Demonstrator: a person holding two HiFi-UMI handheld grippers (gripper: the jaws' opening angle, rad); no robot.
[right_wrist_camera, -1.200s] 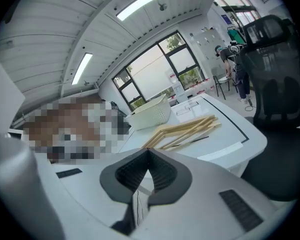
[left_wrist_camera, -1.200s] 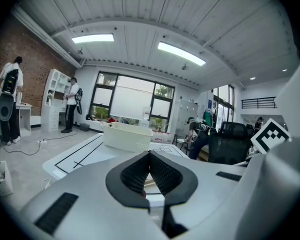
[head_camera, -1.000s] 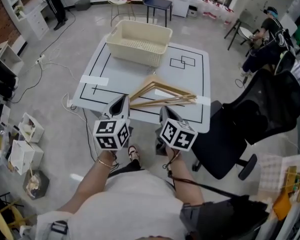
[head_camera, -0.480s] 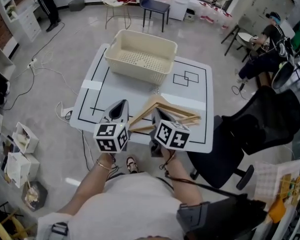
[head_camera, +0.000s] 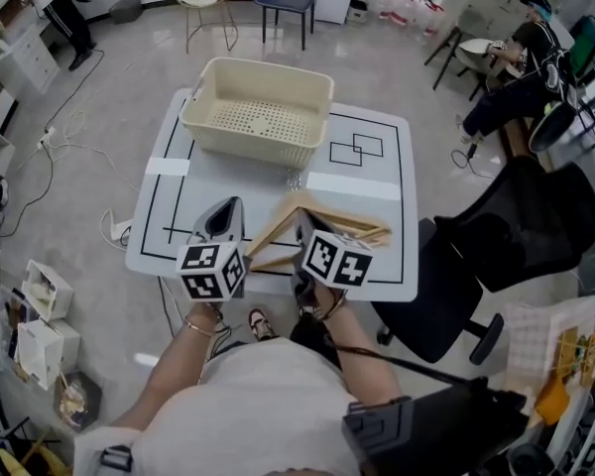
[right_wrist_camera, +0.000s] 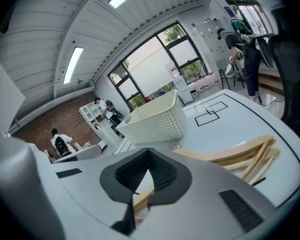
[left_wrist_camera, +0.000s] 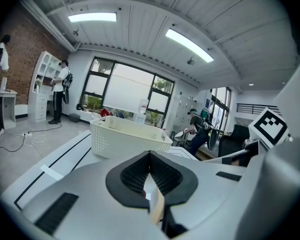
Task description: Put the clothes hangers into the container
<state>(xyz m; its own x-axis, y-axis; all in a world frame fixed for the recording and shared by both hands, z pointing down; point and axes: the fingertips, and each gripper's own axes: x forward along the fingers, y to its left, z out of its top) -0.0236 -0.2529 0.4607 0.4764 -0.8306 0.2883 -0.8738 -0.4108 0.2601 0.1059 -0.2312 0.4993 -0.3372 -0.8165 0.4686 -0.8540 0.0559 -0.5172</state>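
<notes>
White table (head_camera: 228,181) bears stacked pale wooden hangers (head_camera: 357,228).

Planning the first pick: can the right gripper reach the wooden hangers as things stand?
Probably yes: the hangers lie uncovered on the table just under the right gripper, though its jaws are shut.

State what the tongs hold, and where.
Nothing is held: left tongs and right tongs are shut empty, near the wooden hangers lying on the table.

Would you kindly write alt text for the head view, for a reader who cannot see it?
Over a white table, the left gripper and right gripper, both shut, reach toward wooden hangers; an empty cream basket stands at the far edge.
</notes>
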